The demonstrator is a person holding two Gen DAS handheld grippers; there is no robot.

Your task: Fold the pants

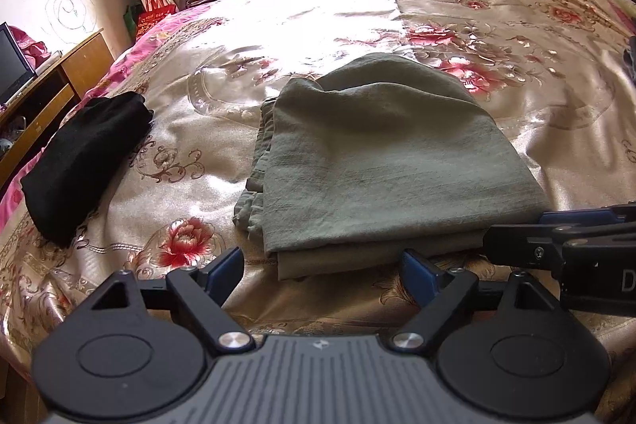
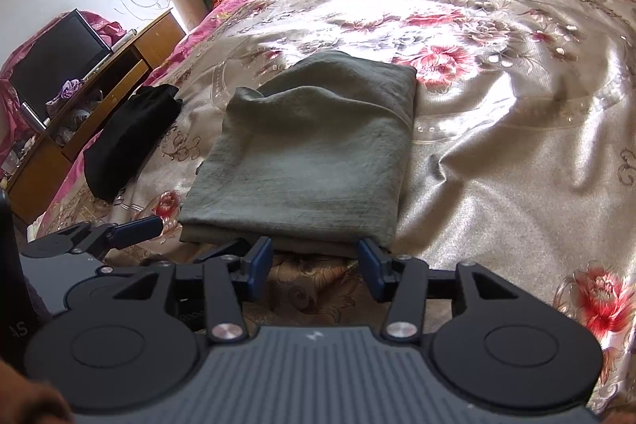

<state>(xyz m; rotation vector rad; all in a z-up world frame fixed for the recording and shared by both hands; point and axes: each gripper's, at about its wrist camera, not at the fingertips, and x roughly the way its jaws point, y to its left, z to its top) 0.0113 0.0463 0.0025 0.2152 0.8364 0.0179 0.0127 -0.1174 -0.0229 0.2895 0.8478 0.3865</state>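
1. The grey-green pants (image 1: 381,161) lay folded into a thick rectangular bundle on the floral satin bedspread (image 1: 516,74), directly ahead of both grippers.
2. The left gripper (image 1: 322,275) was spread wide, its blue-padded fingertips (image 1: 226,271) empty and hanging just short of the bundle's near folded edge, above the bedspread.
3. The right gripper (image 2: 316,265) was likewise spread and held nothing; its two fingertips (image 2: 260,261) sat right at the near edge of the pants (image 2: 302,153), though whether they touched the cloth could not be told.
4. In the left wrist view, the right gripper (image 1: 564,249) reached in from the right, beside the bundle's near right corner.
5. In the right wrist view, the left gripper (image 2: 155,225) showed to the left, one blue finger pointing at the bundle's near left corner.
6. The bundle's layered edges were stacked along its left side, and the top layer bunched up at the far left.
7. A folded black garment (image 1: 83,165) lay on the bedspread to the left of the pants, well apart from them.
8. Further left, beyond the bed's edge, stood a wooden desk (image 2: 119,82) with a dark monitor (image 2: 55,66) on it.
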